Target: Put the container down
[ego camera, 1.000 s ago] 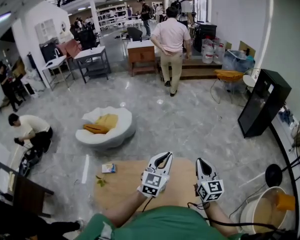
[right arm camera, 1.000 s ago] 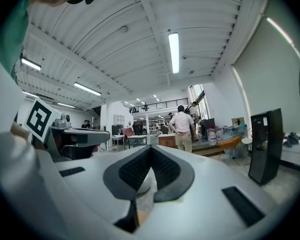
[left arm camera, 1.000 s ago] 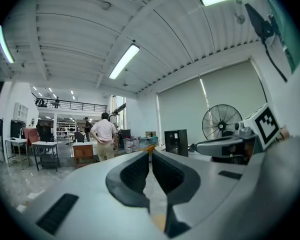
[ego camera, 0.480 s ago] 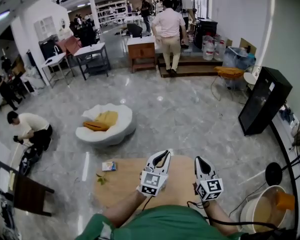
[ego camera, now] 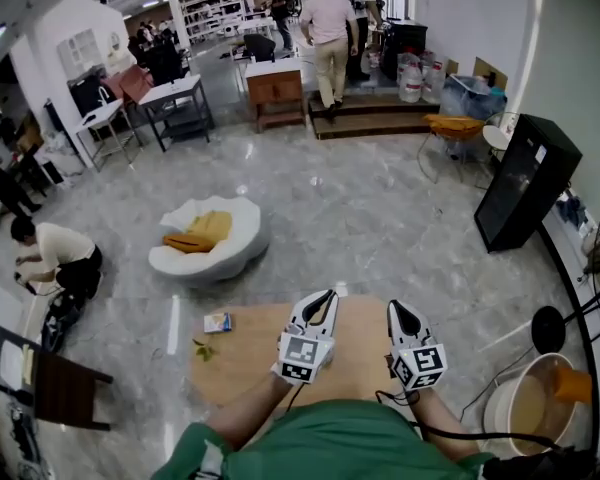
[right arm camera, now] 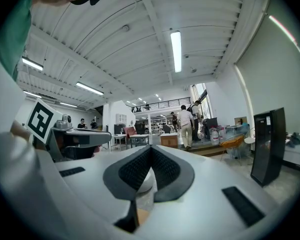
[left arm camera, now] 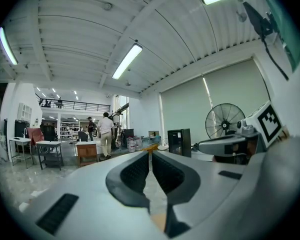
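1. Left claw (left arm camera: pixel 150 158): jaws are pressed together right to the tips and there's nothing between them. It's held level out over the table.
2. Right claw (right arm camera: pixel 151 155): same deal, pads meeting, nothing in its grip, sitting just beside the left one on its right.
3. Compared with a second back, both claws sit in pretty much the same spot over the wooden table (ego camera: pixel 245 353). The head view has dipped a touch, so everything slides up the picture a bit.
4. Container: neither claw has it. The only container-looking thing on the table is a small box (ego camera: pixel 217 322), off to the left of the left claw and well apart from it, with some green scraps (ego camera: pixel 201 349) just beside it. Can't tell for sure that's the one. It hasn't budged.
5. Down to the right of the right claw, a tan bucket (ego camera: pixel 528 418) stands on the floor.
6. Beyond the claws, the white round seat (ego camera: pixel 208 240) is unchanged.
7. Biggest change: the person in the pale shirt (ego camera: pixel 330 28) has walked farther away, from the open floor up to the step at the back.
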Available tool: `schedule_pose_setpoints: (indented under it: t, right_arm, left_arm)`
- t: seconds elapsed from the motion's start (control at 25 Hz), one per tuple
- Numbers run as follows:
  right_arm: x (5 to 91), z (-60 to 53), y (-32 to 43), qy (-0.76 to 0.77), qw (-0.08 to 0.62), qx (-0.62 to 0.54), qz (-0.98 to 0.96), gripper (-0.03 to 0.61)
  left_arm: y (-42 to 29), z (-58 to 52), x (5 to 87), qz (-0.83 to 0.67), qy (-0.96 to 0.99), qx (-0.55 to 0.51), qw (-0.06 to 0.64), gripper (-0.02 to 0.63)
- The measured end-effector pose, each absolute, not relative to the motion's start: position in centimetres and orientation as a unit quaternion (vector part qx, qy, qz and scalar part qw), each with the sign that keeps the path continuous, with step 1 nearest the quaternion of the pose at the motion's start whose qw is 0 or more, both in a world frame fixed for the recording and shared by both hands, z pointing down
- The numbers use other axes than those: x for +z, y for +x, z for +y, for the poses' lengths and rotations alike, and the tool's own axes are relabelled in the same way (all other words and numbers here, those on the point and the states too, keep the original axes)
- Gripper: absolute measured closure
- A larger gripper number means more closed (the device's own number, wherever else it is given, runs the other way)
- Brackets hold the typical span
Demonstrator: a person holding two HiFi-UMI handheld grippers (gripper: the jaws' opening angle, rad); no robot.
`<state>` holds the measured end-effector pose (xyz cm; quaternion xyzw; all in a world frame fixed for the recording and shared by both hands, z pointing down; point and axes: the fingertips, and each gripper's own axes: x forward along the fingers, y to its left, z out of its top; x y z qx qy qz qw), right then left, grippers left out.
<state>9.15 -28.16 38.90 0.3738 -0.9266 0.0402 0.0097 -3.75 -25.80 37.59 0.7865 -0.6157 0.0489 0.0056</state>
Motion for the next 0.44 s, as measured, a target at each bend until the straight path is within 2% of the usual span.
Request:
schedule_pose_setpoints:
  t: [0.44]
  right_arm:
    - [39.3, -28.8, 10.4, 0.374, 0.009, 0.039, -0.927, 0.565]
  left_arm:
    - [-2.6, -26.4, 38.4, -0.614, 0.787, 0.06, 0.007, 0.578]
